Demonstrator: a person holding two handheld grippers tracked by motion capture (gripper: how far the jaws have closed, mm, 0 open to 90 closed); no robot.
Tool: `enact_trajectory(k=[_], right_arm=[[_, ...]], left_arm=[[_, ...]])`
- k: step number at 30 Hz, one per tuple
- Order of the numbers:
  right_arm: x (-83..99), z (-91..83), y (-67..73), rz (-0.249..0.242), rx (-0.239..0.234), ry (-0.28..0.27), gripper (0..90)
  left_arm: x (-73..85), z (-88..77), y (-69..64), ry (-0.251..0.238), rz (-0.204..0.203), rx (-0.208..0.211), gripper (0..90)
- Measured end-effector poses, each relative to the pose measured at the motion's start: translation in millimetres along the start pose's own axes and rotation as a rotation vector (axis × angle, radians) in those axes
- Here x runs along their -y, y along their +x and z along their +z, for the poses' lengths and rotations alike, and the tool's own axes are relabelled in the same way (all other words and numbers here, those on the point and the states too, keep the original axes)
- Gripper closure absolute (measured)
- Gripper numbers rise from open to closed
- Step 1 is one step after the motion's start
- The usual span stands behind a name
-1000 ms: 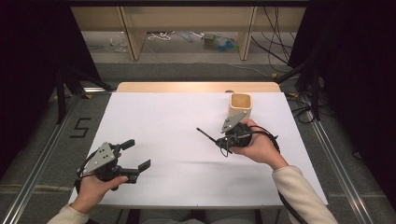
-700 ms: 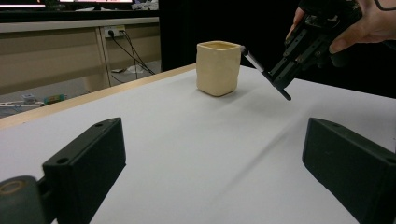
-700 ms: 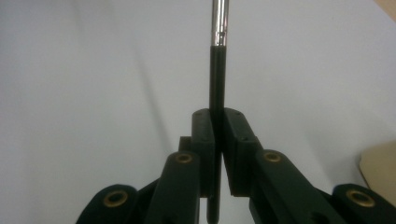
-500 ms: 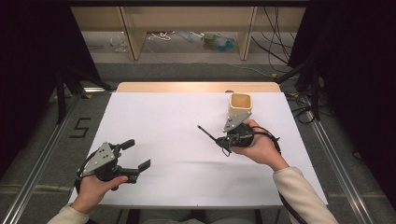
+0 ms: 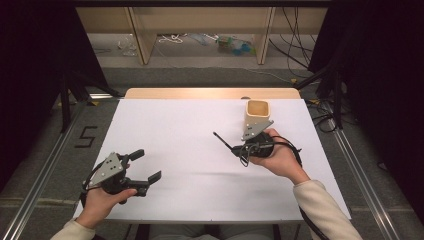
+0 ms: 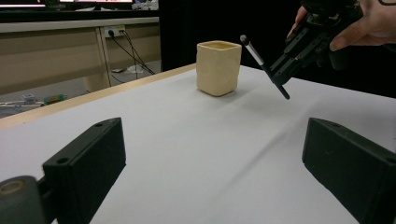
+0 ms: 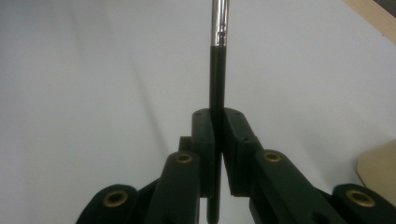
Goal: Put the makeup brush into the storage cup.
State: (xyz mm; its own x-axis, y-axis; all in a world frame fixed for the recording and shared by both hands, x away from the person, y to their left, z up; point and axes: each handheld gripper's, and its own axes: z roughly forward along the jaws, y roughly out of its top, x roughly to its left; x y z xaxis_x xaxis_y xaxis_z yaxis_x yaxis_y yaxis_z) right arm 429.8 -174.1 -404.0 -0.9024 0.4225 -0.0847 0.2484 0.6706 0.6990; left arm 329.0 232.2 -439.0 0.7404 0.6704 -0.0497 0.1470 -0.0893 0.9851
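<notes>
Currently the right gripper clamps a slim black pen with a silver band, lifted; the left gripper rests wide, empty; next, probably, tip it upright above the square cream ceramic cup, just far-right.

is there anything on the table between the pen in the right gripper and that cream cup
Nothing visible. The right gripper is shut on the pen, held above the white table, and the cup stands just behind that hand with bare surface around it. The left gripper is off at the near left.
</notes>
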Motion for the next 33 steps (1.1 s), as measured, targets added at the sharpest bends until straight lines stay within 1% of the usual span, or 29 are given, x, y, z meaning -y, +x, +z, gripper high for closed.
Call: enact_trajectory(k=[3,4,6,7,8,9,10,11,12,13,14,17,21,22,23,27,30,32,33], right_arm=[[1.0,-0.1,-0.3,0.008,0.004,-0.010,84.3],[1.3,0.0,-0.8,0.002,0.005,-0.018,84.3],[1.6,-1.2,-1.8,0.009,-0.007,-0.019,84.3],[2.0,-0.9,-1.9,0.008,0.002,-0.026,84.3],[2.6,-0.3,-1.6,0.010,0.011,-0.039,84.3],[3.2,-0.5,-1.5,0.015,0.009,-0.037,84.3],[3.4,-1.2,-2.4,0.009,0.004,-0.031,84.3],[4.1,-1.0,-2.1,0.016,0.009,-0.039,84.3],[4.8,-1.2,-2.7,0.017,0.007,-0.039,84.3],[6.2,-1.3,-3.6,0.023,0.016,-0.053,84.3],[6.2,-1.3,-3.6,0.023,0.016,-0.053,84.3],[7.8,-2.2,-5.2,0.029,0.023,-0.080,84.3],[8.9,-3.0,-6.3,0.035,0.026,-0.099,84.3],[9.6,-3.3,-6.7,0.048,0.025,-0.110,84.3],[9.6,-3.3,-6.7,0.048,0.025,-0.110,84.3],[10.1,-3.8,-7.2,0.061,0.026,-0.120,84.4],[10.4,-4.4,-8.1,0.061,0.027,-0.123,84.3],[10.9,-4.6,-8.2,0.069,0.032,-0.133,84.3],[11.2,-4.7,-8.9,0.072,0.034,-0.148,84.3]], left_arm=[[0.0,0.0,0.0,0.000,0.000,0.000,5.6],[0.0,-0.1,0.1,0.001,0.001,-0.001,5.6],[0.3,0.5,0.3,-0.008,-0.001,0.004,5.6],[0.0,-0.3,0.1,0.002,0.001,-0.002,5.6],[0.1,-0.1,0.1,0.000,0.000,-0.001,5.6],[0.0,-0.1,0.1,0.000,0.000,0.000,5.6],[0.4,0.7,0.3,-0.010,-0.003,0.006,5.7],[-0.2,-0.3,0.0,0.000,0.000,-0.001,5.6],[-0.1,-0.1,0.1,-0.002,-0.001,0.000,5.6],[-0.1,-0.1,0.0,-0.002,0.000,0.000,5.6],[-0.1,-0.1,0.0,-0.002,0.000,0.000,5.6],[-0.1,-0.1,0.0,-0.002,0.000,0.000,5.6],[-0.2,-0.1,0.0,-0.001,0.002,0.000,5.6],[-0.1,0.0,0.0,-0.001,0.000,0.001,5.6],[0.3,0.6,0.2,-0.008,-0.002,0.006,5.6],[-0.1,-0.1,0.0,-0.001,0.000,0.000,5.6],[-0.1,-0.1,0.0,-0.001,0.000,0.001,5.6],[-0.1,-0.1,0.0,-0.001,0.000,0.001,5.6],[-0.1,-0.1,0.0,-0.001,0.000,0.001,5.6]])
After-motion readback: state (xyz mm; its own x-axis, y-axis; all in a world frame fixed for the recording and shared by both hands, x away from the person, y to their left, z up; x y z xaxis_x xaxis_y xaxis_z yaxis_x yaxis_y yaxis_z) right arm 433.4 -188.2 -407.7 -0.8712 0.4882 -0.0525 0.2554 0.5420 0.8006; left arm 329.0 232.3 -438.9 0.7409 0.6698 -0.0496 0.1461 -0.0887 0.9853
